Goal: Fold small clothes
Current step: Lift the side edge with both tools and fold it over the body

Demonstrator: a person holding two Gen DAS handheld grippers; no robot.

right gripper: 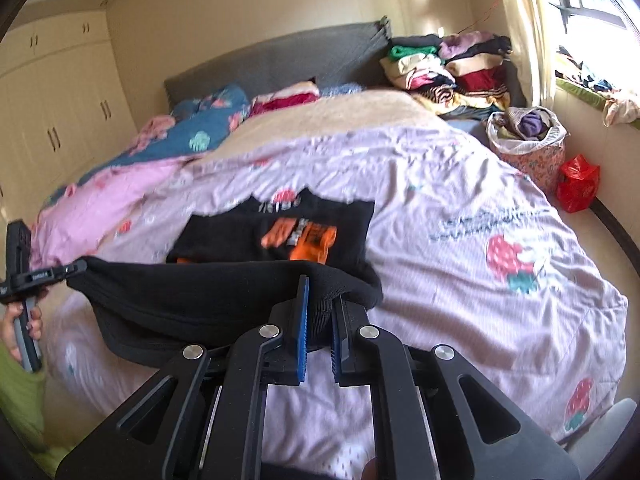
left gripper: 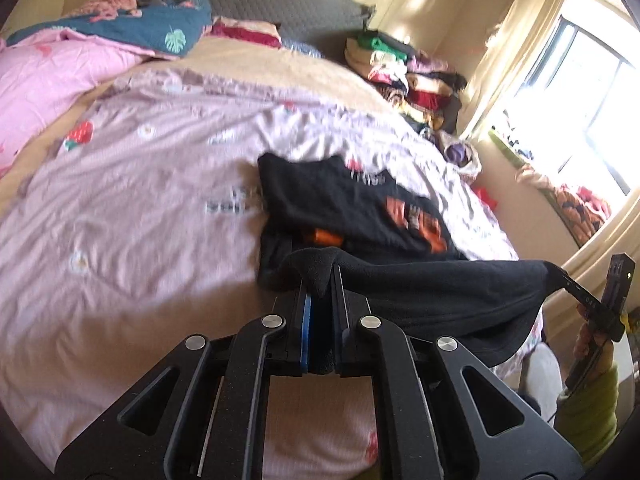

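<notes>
Writing: orange and white print on the black shirt [left gripper: 352, 208], too blurred to read; grey lettering on the bedspread [right gripper: 460, 216] likewise unreadable (motion blur in both views)

Shirt: spread on the pink strawberry bedspread, print side up; near edge lifted off the bed and stretched as a black band between the two tongs

Left tongs [left gripper: 320, 280]: clenched on one corner of the lifted edge; black cloth bunched between the blue pads and poking out above them

Right tongs [right gripper: 320, 300]: clamped on the other corner; a thick fold of cloth pinched between the pads; seen from the left view at the far right, tips buried in the fabric

Position: rest of the shirt flat on the bed just beyond both tongs, print facing up

Surroundings: stack of folded clothes [right gripper: 448, 68] by the grey headboard [right gripper: 272, 60]; floral bag [right gripper: 528, 140] and red bag [right gripper: 578, 184] beside the bed; window at right
</notes>
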